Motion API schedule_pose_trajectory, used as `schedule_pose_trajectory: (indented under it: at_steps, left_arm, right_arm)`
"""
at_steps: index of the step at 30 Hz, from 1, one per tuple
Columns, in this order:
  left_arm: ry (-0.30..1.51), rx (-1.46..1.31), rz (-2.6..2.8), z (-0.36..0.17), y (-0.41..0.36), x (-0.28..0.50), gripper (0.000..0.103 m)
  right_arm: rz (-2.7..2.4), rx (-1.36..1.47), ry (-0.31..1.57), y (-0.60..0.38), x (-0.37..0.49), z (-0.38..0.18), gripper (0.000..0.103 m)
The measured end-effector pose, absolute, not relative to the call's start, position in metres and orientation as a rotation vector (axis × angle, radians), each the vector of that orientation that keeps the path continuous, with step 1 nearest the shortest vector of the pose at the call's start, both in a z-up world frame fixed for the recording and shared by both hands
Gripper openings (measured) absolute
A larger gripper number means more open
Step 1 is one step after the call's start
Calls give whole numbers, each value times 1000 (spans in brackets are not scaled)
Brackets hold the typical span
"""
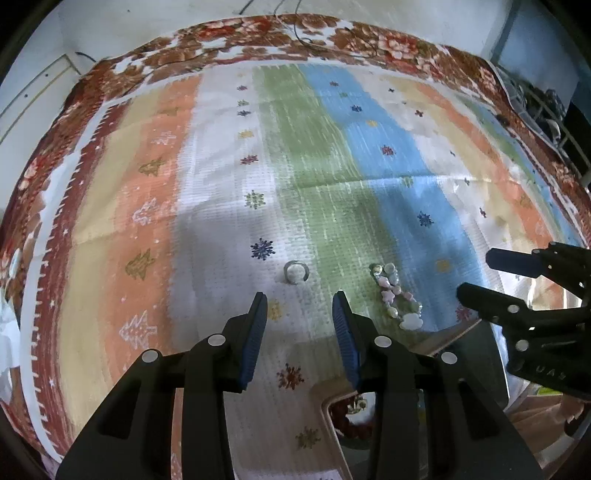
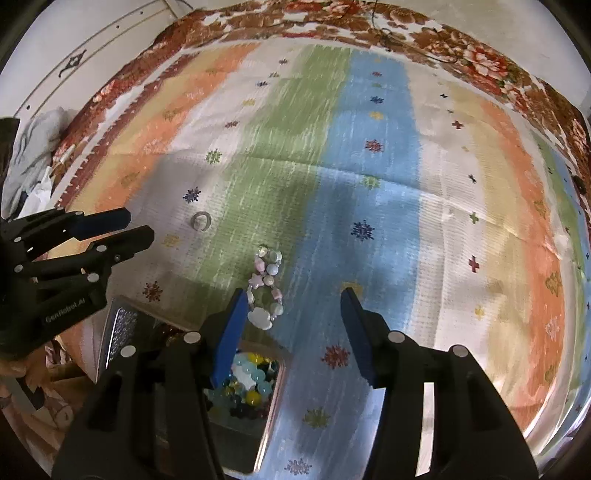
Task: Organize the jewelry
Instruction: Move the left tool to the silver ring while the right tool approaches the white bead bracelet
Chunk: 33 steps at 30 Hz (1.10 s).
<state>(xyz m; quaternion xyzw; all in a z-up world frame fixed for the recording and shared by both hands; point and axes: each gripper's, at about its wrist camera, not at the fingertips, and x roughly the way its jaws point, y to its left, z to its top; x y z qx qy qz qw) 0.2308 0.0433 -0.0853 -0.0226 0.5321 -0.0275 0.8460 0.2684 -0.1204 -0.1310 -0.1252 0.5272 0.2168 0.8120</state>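
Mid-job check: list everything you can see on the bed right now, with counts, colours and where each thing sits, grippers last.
striped cloth: one, green, blue, orange and white bands with small motifs, spread over the surface
floral blanket: one, red-brown, showing around the cloth's edges
ring: one, silver, lying on the white band, ahead of the left fingers
bead bracelet: one, pastel pink, white and green, at the green-blue border, beside the right gripper's left finger
organizer box: one, clear, near edge; one compartment holds mixed blue, yellow and dark beads
left hand-held gripper: one, black with blue pads, open, empty
right hand-held gripper: one, black with blue pads, open, empty
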Motion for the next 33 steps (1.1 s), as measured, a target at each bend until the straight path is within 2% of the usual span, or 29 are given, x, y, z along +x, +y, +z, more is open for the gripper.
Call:
schedule_pose_trajectory:
  at_steps: [13, 16, 33]
  left_arm:
    - [1197, -44, -60, -113, 49, 260, 36]
    - [1211, -43, -63, -119, 49, 264, 36]
    - [1265, -15, -81, -143, 50, 291, 36]
  right_arm:
    - [481, -272, 1231, -106, 304, -162, 55]
    - [486, -283, 1243, -99, 310, -166, 58]
    - [506, -335, 1341, -77, 326, -202, 59]
